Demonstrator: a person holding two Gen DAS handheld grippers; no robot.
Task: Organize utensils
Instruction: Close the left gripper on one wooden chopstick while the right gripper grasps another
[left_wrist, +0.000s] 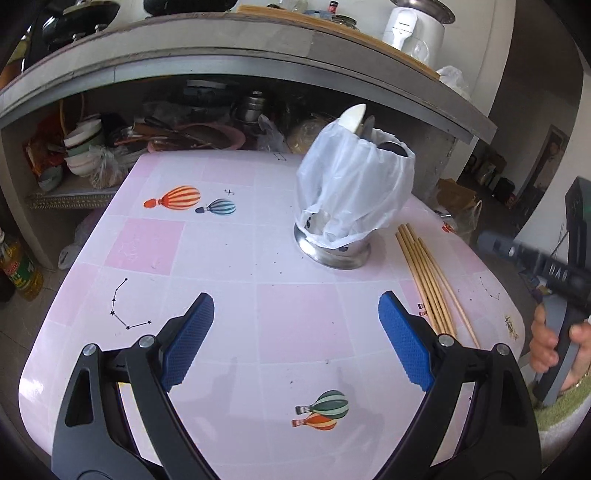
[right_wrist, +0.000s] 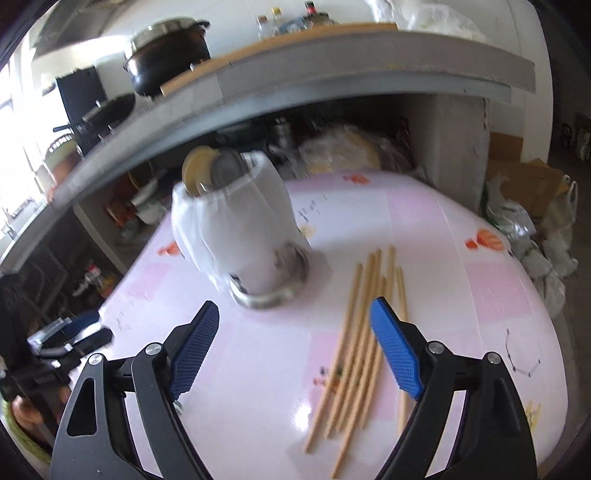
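Note:
A steel utensil holder (left_wrist: 332, 251) wrapped in a white plastic bag (left_wrist: 354, 184) stands on the pink table, with spoon heads sticking out of its top; it also shows in the right wrist view (right_wrist: 273, 291). Several wooden chopsticks (left_wrist: 428, 280) lie loose on the table to its right, also seen in the right wrist view (right_wrist: 354, 350). My left gripper (left_wrist: 295, 310) is open and empty above the table's near middle. My right gripper (right_wrist: 291, 317) is open and empty, hovering over the near ends of the chopsticks.
The pink tablecloth (left_wrist: 221, 258) has balloon prints. A concrete counter (left_wrist: 258, 62) overhangs the table's far edge, with bowls (left_wrist: 83, 147) and pots stored beneath. An oil bottle (left_wrist: 18, 269) stands on the floor at left. Bags and a cardboard box (right_wrist: 528, 188) sit at right.

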